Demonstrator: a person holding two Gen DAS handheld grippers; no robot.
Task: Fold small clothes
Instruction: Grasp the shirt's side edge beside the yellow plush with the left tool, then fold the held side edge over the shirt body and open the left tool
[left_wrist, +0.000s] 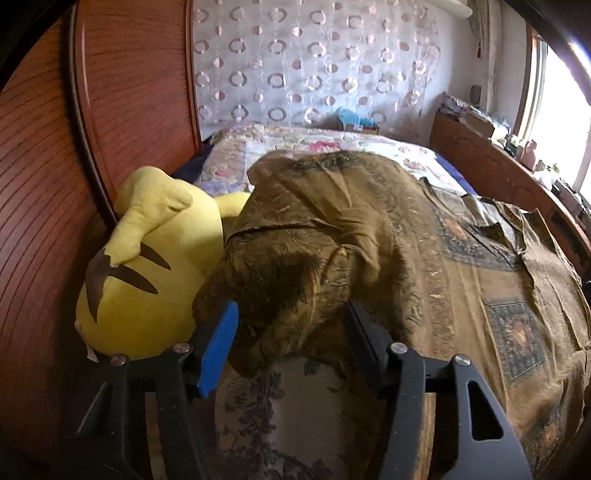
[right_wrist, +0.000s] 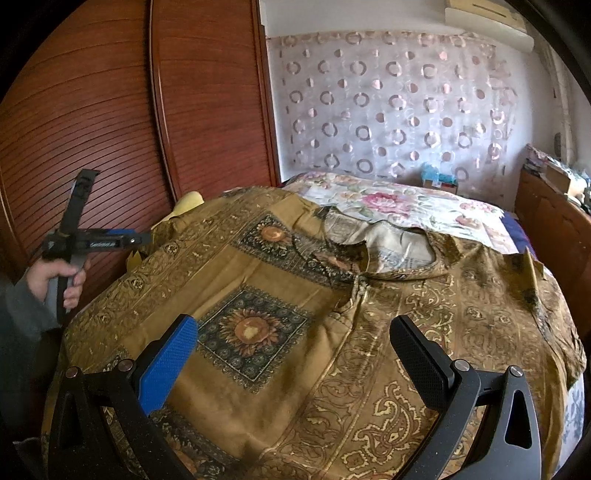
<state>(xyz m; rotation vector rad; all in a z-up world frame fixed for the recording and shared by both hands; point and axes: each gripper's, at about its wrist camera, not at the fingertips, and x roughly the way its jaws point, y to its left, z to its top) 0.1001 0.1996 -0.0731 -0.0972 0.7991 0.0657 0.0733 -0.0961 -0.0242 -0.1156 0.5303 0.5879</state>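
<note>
A brown-gold patterned shirt (right_wrist: 295, 302) lies spread on the bed, collar (right_wrist: 391, 251) toward the far side. In the left wrist view its left sleeve (left_wrist: 310, 236) is bunched up and lies between the jaws of my left gripper (left_wrist: 291, 321), which stand apart around the cloth without pinching it. The left gripper also shows in the right wrist view (right_wrist: 110, 240) at the shirt's left edge, held in a hand. My right gripper (right_wrist: 295, 343) is open and empty, hovering above the shirt's front.
A yellow plush toy (left_wrist: 147, 266) lies at the bed's left edge against the wooden wardrobe doors (right_wrist: 110, 110). A floral bedspread (right_wrist: 399, 206) covers the bed's far part. A wooden side rail (left_wrist: 498, 173) with clutter runs along the right under a window.
</note>
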